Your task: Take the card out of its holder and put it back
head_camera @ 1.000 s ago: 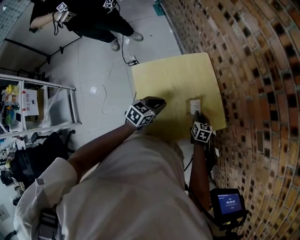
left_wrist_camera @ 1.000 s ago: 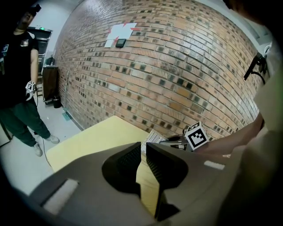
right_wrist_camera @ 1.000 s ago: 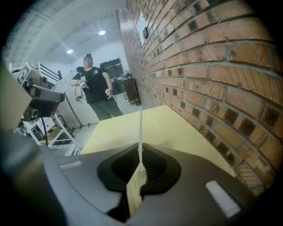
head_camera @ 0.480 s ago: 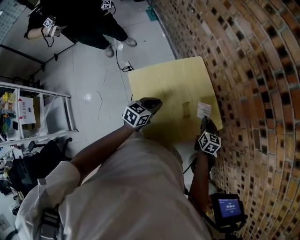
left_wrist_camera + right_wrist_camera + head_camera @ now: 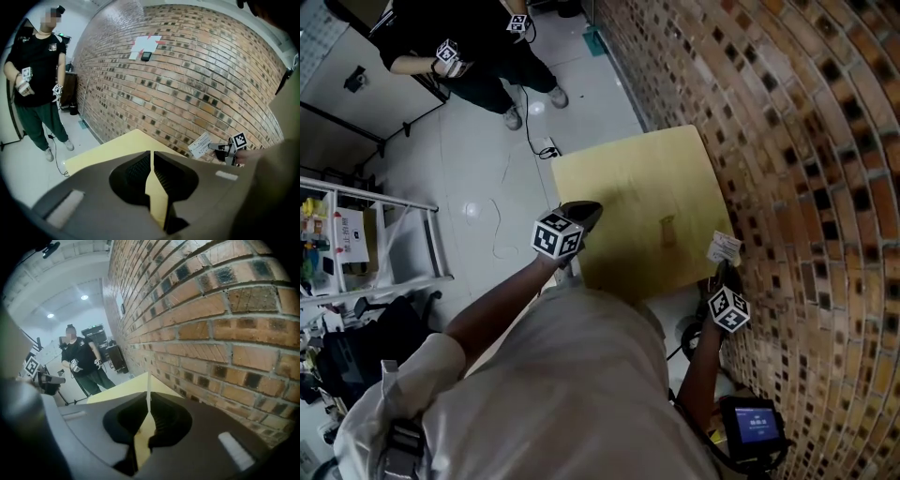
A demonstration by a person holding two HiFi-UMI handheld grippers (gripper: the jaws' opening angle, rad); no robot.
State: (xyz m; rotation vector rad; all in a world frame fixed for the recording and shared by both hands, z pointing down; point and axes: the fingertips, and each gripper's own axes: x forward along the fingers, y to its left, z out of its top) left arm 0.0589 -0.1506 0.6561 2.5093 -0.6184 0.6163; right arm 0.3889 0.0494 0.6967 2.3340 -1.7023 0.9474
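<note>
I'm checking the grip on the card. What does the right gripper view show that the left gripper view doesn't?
Only the right gripper view: the card edge-on, pinched between the right tongs. Only the left gripper view: the card's printed face, seen against the brick wall, and the left tongs closed on nothing. Both: the yellow table, the brick wall and a person standing beyond it.
</note>
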